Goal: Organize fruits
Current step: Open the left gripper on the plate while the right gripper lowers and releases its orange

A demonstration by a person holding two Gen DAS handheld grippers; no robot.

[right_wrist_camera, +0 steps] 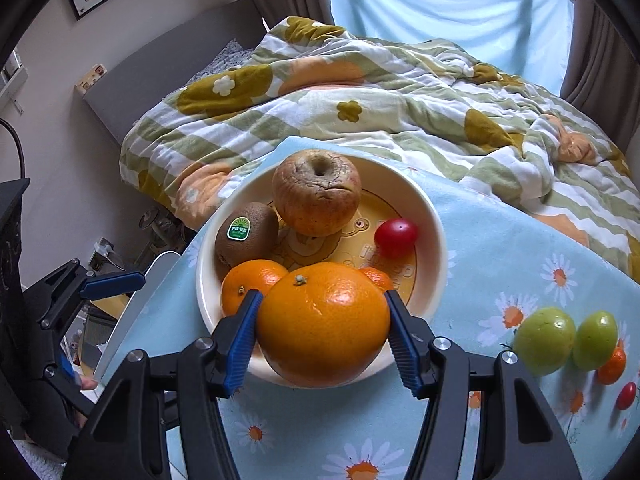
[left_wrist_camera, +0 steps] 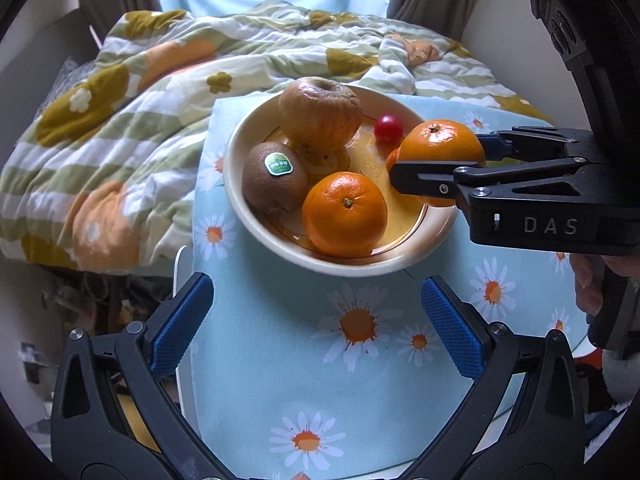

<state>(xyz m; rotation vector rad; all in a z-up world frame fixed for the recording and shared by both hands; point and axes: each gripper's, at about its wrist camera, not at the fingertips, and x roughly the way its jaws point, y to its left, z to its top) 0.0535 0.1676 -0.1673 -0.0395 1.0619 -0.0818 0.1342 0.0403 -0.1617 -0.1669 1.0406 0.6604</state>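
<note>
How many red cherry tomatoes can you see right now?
2: one cherry tomato in the bowl beside the apple; another on the tablecloth at far right. Others may be hidden.

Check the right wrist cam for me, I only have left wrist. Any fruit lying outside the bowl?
Observer: Yes. On the daisy cloth, right of the bowl, lie two green fruits, a small orange fruit and a red cherry tomato.
Operator: Is the big orange in the right gripper actually clamped?
Observer: Yes. The right gripper has both blue pads pressed against opposite sides of the big orange, stem end up. From this view the orange covers the bowl's near rim.
</note>
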